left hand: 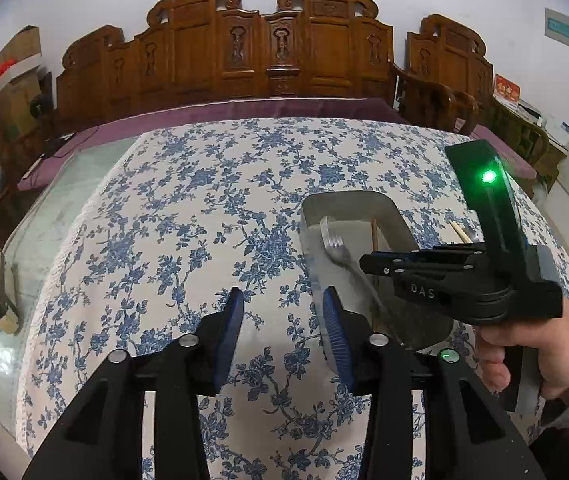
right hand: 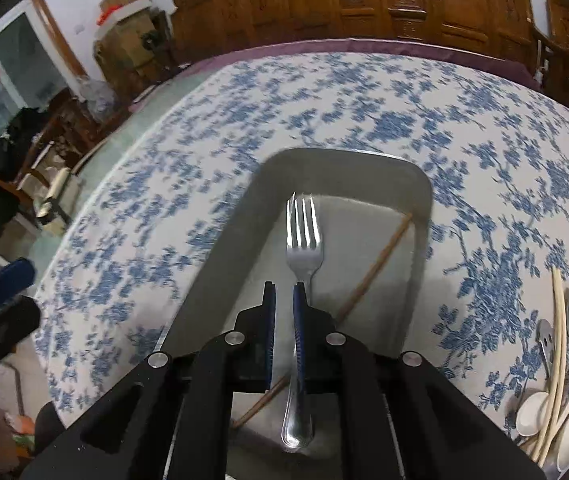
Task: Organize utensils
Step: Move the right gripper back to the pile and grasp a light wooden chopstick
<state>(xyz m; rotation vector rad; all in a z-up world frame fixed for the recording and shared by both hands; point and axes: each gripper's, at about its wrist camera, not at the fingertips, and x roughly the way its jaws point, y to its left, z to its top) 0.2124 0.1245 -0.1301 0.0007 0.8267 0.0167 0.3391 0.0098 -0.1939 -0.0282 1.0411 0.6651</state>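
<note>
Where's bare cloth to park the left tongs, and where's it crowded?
Free: the flowered tablecloth left of the metal tray, out to the glass table edge, and the cloth beyond the tray. Crowded: the tray, holding a fork and chopstick, and the utensil pile right of it.

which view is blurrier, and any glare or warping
Right wrist view: tablecloth smeared by motion blur, fork stays sharp with bright glints on its tines. Left wrist view: crisp, green light blooms, carved wooden bench bows from fisheye.
</note>
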